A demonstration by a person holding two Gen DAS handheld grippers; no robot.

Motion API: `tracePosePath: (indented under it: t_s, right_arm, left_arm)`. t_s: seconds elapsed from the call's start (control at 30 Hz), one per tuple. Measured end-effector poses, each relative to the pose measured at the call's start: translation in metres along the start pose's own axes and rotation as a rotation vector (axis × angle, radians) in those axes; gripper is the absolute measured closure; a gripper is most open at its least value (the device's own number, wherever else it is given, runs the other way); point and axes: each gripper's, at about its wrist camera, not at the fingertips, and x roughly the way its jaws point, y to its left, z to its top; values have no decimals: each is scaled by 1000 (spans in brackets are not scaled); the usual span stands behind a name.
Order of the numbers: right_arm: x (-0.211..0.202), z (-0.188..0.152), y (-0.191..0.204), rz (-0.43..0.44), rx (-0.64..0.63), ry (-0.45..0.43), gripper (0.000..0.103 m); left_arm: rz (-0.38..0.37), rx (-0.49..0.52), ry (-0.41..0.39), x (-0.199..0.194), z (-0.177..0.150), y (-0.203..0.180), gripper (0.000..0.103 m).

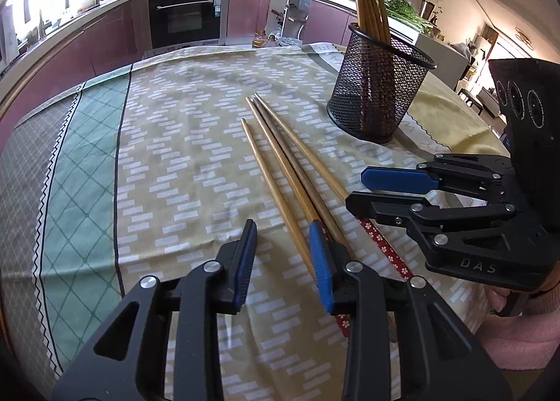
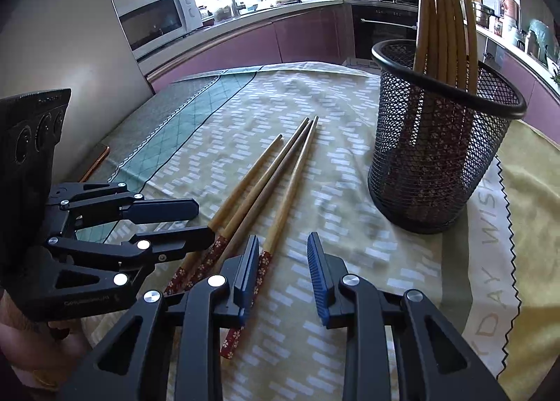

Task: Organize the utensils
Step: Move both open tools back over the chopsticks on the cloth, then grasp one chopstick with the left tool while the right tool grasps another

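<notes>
Both tongs, left (image 1: 281, 257) and right (image 2: 283, 261), hang apart and hold nothing above loose chopsticks (image 2: 276, 173) on the worktop (image 2: 350, 163) (several more stand in the nearby mesh cup (image 2: 437, 142)).

Chopsticks (image 2: 276, 177) on tablecloth (image 2: 196, 128) — holder (image 2: 437, 156) beside them.

Loose chopsticks (image 1: 280, 163) lie just beside the mesh holder (image 1: 376, 92) on the tabletop (image 1: 175, 142) — both tongs, left (image 1: 281, 262) and right (image 1: 357, 189), gape near them.
</notes>
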Motion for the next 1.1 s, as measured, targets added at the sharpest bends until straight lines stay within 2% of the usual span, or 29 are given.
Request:
tracePosePath:
  t_s: [0.43,0.5,0.67,0.87,1.1]
  right_arm:
    - [19,21,-2,-9,11,-3,76]
    - [21,24,-5,-1,32,-5,78]
    - [21,25,-13,10,76,-10,94]
    - [10,21,-22,27,122,-41,97]
    - [-1,12,-16,72,76,-27,97]
  left_arm:
    - [22,-8,3,9,11,7,88]
    - [25,-12,1,10,12,7,89]
    - [30,-36,-6,11,14,9,92]
    - [19,-82,-22,4,11,15,95]
    - [-13,-62,-11,0,5,9,95]
